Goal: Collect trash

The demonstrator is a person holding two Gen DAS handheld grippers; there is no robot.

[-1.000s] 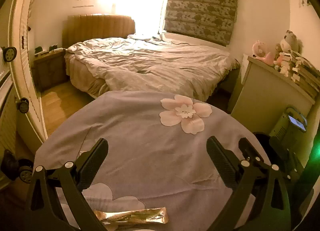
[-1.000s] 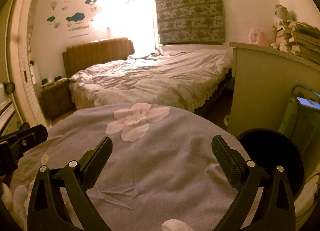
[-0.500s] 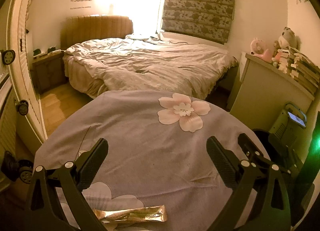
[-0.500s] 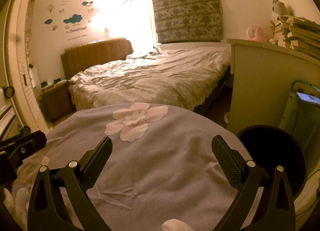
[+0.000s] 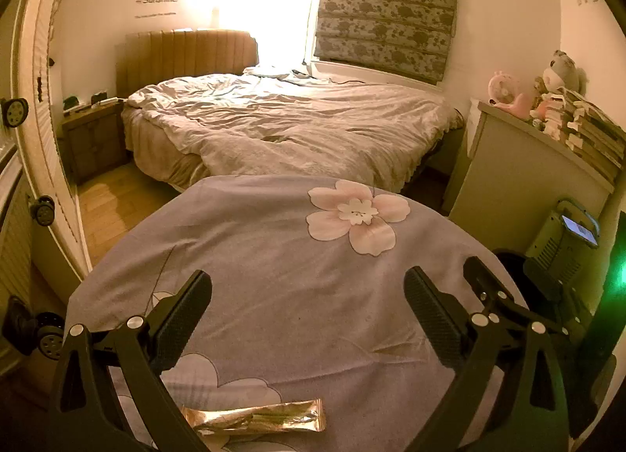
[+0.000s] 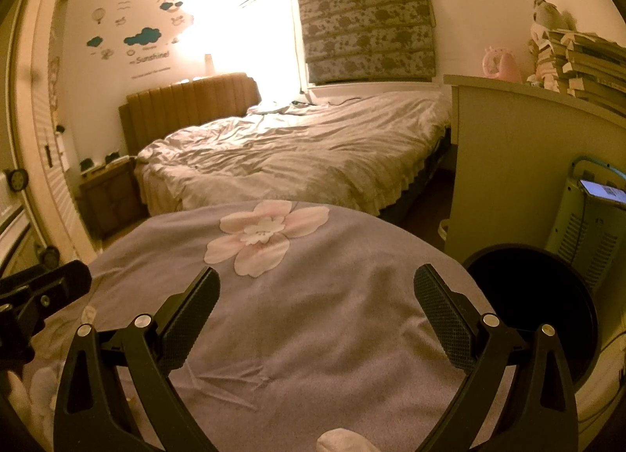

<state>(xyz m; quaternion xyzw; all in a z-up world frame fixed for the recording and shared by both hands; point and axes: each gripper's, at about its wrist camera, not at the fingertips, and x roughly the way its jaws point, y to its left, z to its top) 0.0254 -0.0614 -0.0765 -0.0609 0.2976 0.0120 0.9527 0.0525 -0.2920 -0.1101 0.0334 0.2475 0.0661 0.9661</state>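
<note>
Both the left gripper (image 5: pixel 307 307) and right gripper (image 6: pixel 315 305) are hovering spread and empty. The shiny gold foil wrapper (image 5: pixel 256 417) is lying uncollected on the lilac floral tablecloth (image 5: pixel 297 295); the round black bin (image 6: pixel 536 303) is waiting beside the table.

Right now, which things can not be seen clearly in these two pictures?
- Gold wrapper, left wrist view: its left end is hidden behind the left gripper's arm.
- White crumpled object, right wrist view: cut off by the bottom edge, so I cannot tell what it is.
- Black bin, right wrist view: its inside is too dark to see any contents.
- Wall area near the window: washed out by glare in both views.
</note>
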